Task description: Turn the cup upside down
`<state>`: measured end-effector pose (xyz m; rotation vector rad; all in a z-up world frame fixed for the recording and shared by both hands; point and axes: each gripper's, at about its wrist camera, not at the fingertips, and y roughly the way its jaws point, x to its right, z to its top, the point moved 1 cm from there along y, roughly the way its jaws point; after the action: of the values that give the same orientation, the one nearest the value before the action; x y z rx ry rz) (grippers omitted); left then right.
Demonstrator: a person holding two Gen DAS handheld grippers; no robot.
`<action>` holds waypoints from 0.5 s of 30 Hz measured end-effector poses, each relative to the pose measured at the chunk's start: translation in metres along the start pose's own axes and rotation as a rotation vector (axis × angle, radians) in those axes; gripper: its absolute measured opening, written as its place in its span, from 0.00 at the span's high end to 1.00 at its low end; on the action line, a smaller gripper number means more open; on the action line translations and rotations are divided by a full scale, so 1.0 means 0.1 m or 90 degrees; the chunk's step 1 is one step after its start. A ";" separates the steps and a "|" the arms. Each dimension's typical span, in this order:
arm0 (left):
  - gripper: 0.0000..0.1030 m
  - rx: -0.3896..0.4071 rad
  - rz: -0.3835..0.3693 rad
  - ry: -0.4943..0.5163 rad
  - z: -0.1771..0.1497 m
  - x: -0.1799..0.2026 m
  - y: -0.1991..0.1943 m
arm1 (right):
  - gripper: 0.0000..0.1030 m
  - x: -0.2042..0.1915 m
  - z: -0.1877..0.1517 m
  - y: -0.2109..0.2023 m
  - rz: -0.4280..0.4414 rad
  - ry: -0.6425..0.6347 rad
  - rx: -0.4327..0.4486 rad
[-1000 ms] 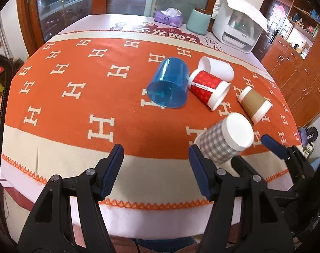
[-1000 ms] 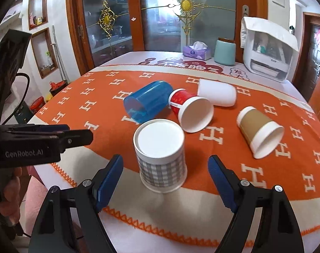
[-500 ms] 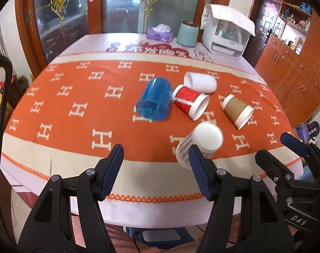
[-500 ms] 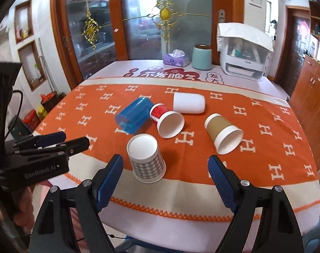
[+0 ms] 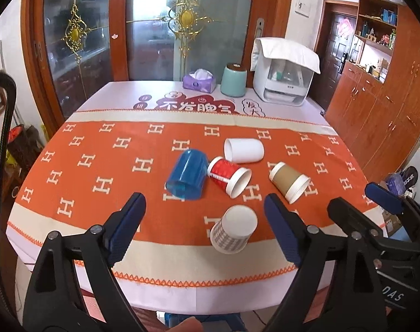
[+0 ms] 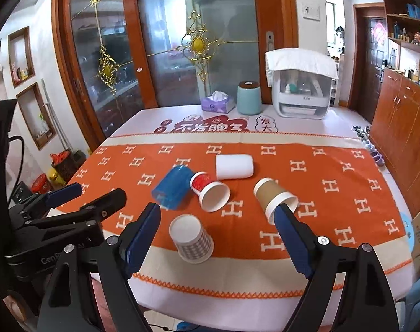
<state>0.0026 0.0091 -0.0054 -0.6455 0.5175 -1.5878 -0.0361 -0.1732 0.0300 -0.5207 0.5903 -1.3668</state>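
Standing inverted, checked cup (image 6: 192, 239) between open right tool (image 6: 217, 232) fingers.

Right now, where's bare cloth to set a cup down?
Free: orange cloth left of the lying blue plastic cup, and right of the lying brown paper cup. Crowded: centre, with the red paper cup, white cup and inverted checked paper cup.

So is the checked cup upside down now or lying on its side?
Upside down: the checked cup stands on its wider rim on the tablecloth, closed white base facing up.
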 end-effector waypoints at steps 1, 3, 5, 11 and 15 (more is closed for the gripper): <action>0.17 0.000 -0.001 -0.001 0.03 0.01 -0.02 | 0.17 0.02 0.03 -0.02 -0.001 0.004 0.002; 0.16 0.005 0.001 0.000 0.07 0.03 -0.04 | 0.17 0.05 0.08 -0.05 -0.005 0.010 0.005; 0.16 0.017 0.014 0.011 0.10 0.08 -0.07 | 0.16 0.09 0.13 -0.08 -0.008 0.016 0.008; 0.16 0.038 0.029 0.027 0.17 0.18 -0.13 | 0.15 0.17 0.25 -0.11 -0.019 0.025 0.016; 0.16 0.037 0.028 0.028 0.20 0.21 -0.13 | 0.15 0.23 0.29 -0.13 -0.021 0.034 0.018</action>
<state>0.0054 -0.0092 0.0200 -0.5527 0.5124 -1.5731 -0.0238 -0.1979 0.0585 -0.4742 0.6082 -1.4217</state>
